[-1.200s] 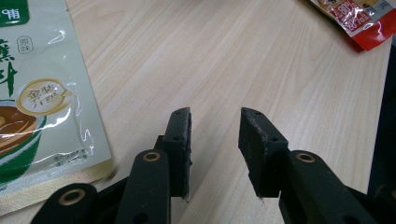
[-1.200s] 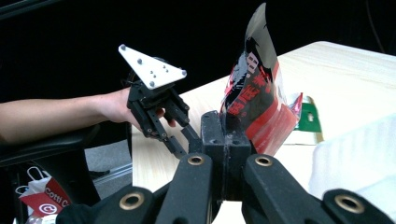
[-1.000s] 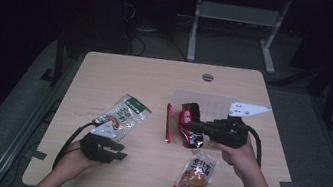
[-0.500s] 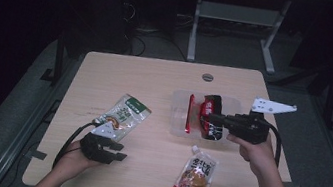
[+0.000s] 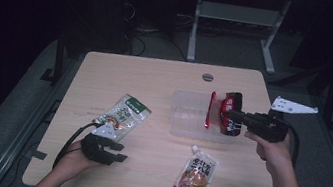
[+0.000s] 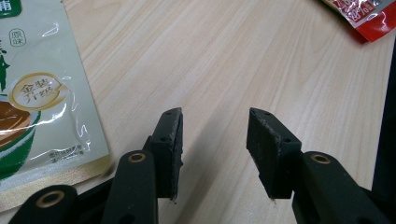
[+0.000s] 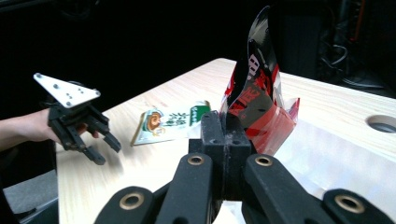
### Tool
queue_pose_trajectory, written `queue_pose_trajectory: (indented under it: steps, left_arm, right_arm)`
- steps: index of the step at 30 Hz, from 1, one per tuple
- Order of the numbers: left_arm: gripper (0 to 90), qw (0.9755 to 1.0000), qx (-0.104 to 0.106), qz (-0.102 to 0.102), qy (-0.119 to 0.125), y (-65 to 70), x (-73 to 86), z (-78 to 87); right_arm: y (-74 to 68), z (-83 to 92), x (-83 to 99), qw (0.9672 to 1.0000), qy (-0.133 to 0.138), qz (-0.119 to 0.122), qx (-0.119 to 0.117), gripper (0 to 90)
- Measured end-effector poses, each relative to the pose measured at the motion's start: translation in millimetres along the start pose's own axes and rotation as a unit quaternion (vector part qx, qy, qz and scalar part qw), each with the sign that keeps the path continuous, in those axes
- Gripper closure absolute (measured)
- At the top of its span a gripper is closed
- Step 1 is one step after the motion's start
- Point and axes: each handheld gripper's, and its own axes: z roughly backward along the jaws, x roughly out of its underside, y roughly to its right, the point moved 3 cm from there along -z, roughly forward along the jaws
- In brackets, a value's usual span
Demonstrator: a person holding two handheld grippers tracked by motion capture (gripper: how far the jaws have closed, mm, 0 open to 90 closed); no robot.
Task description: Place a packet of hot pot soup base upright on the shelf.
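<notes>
Red and black, the snack packet [image 5: 225,112] has travelled right and farther from the person in the last second, and now hangs clenched in the right gripper [image 5: 239,117] above the clear plastic tray [image 5: 185,119], so a drop into it looks close. The left gripper [image 5: 112,148], jaws apart and empty, has stayed at the table's near left beside the green pouch [image 5: 126,112]; the orange sauce pouch [image 5: 196,171] lies nearer.

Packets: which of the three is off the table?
The red and black packet, pinched in the right gripper. The green one and the red sauce pouch lie flat.
</notes>
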Motion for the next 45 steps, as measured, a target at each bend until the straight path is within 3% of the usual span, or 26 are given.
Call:
queue_pose_trajectory:
  steps: [17,32,42,45]
  left_arm:
    - [54.9,0.9999,0.001,-0.007,-0.007,0.1,0.2,-0.6]
    - [53.8,1.0,0.001,-0.006,-0.008,1.1,0.4,-1.5]
    - [53.8,0.9998,0.003,-0.012,-0.013,0.8,0.6,-2.2]
    - [53.8,0.9998,0.003,-0.015,-0.015,0.7,0.4,-2.5]
  right_arm:
    - [23.1,22.2,10.5,0.9984,-0.011,-0.013,0.054,90.0]
    - [30.0,16.8,19.9,0.996,-0.043,-0.01,0.077,90.0]
    - [31.5,12.6,22.3,0.9958,-0.043,-0.016,0.08,90.0]
    - [31.2,4.5,24.9,0.9944,-0.06,-0.01,0.086,90.0]
